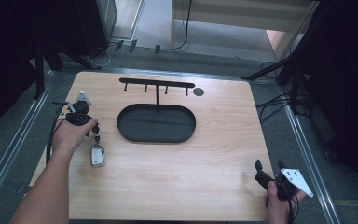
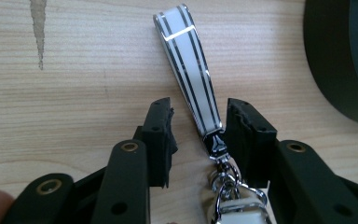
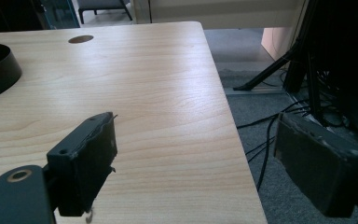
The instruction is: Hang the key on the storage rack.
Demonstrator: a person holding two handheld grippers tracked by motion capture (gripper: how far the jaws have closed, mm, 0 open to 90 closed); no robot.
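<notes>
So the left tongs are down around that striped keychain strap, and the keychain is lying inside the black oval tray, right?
Not quite. The left tongs do straddle the striped keychain strap, but the keychain lies on the bare wooden table, beside the black oval tray, not inside it. The high view shows this.

Even overhead light is falling on the wooden table (image 1: 177, 168) in the high view, leaving it bright while the surroundings at nine and three o'clock are sinking into near-black, and the whole picture is looking soft and slightly grainy. In the left gripper view the light is glinting off the glossy white strap (image 2: 189, 70) and the metal clasp (image 2: 226, 184) toward six o'clock, and the dark jaws at the bottom are blurring a little. In the right gripper view a pale sheen is spreading across the tabletop toward twelve o'clock, the near jaws are sitting out of focus, and the area at three o'clock is staying dim.
</notes>
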